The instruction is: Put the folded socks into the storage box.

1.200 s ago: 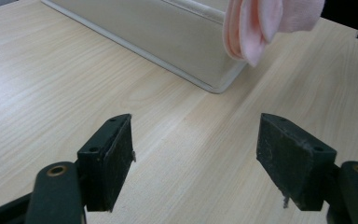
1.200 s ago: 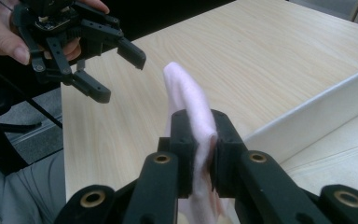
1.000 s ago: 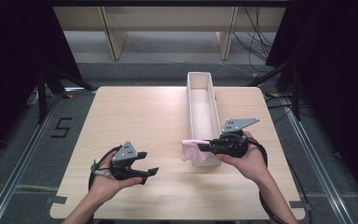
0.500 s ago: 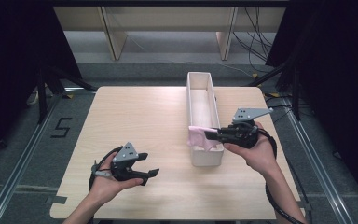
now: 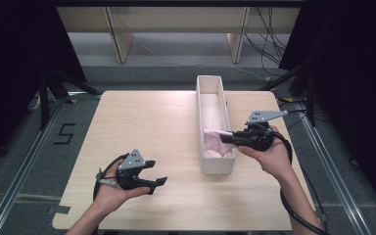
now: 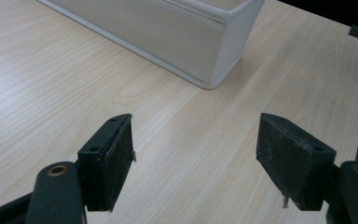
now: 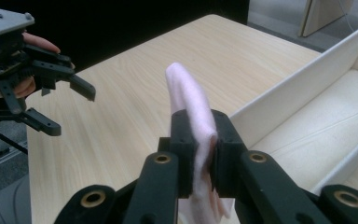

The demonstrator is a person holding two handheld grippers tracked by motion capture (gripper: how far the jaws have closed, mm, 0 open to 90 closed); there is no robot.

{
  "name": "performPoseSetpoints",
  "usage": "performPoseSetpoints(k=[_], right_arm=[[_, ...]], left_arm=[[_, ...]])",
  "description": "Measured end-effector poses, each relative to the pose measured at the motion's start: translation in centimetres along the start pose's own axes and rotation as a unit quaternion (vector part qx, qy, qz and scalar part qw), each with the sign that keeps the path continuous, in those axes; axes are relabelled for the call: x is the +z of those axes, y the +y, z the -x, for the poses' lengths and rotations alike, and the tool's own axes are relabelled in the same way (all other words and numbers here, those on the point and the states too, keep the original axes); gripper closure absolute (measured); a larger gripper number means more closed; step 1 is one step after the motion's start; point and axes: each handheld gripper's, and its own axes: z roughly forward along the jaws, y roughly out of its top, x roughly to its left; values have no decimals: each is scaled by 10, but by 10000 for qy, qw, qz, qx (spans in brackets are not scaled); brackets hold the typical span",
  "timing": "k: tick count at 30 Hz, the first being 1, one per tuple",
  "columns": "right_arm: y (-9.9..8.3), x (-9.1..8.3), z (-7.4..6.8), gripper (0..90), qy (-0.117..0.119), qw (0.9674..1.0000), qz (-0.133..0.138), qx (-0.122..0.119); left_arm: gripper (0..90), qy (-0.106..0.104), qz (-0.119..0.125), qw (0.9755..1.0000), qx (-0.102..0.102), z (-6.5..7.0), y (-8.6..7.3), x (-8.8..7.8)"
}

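Right gripper (image 5: 227, 138) is clamped on a pink cloth (image 5: 214, 141), holding it over the near end of the long white box (image 5: 210, 83) on the bench (image 5: 147, 117). Judging by this, the placing step is in hand; next the cloth needs lowering inside the walls, then letting go. Soft and folded, the cloth rises from the jaws in a limp loop. Left gripper (image 5: 157, 172) rests apart and empty near the bench's front.
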Motion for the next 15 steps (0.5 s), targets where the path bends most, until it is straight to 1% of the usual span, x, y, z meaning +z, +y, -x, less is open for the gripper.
performPoseSetpoints(k=[1,2,3,4,5,7,8,9,10,11,12,13,15], right_arm=[[-1,1,1,817,22,10000,-24,27],[-2,2,3,817,-41,10000,-39,-1],[-3,4,4,817,4,10000,-63,49],[-4,5,5,817,-44,10000,-75,30],[-5,6,5,817,-27,9998,-147,165],[-7,8,8,817,-61,9999,-113,77],[-8,8,9,817,-109,9998,-155,30],[-9,10,10,817,-41,9998,-192,94],[-10,10,9,817,-86,9997,-212,108],[-11,12,9,816,-105,9998,-156,118],[-11,13,10,816,-86,9997,-191,144],[-11,13,11,817,-73,9996,-235,104],[-12,14,12,816,-102,9996,-233,93]], left_arm=[[269,-22,1,10000,-5,0,0,0],[269,-19,-3,10000,-13,0,0,0],[269,8,-18,10000,-20,0,0,0],[270,-14,34,10000,-11,0,-1,1],[270,2,27,10000,-12,0,-1,1],[270,-13,28,10000,-16,0,-1,2],[272,-6,34,10000,-16,0,-1,2],[272,-8,30,10000,-14,0,-1,2],[272,-49,32,10000,-11,0,-1,2],[272,-52,30,10000,-11,0,-1,2],[272,-7,38,10000,-23,1,-2,3],[272,-24,36,10000,-4,0,-2,3],[272,-36,24,10000,-1,0,-2,3]])
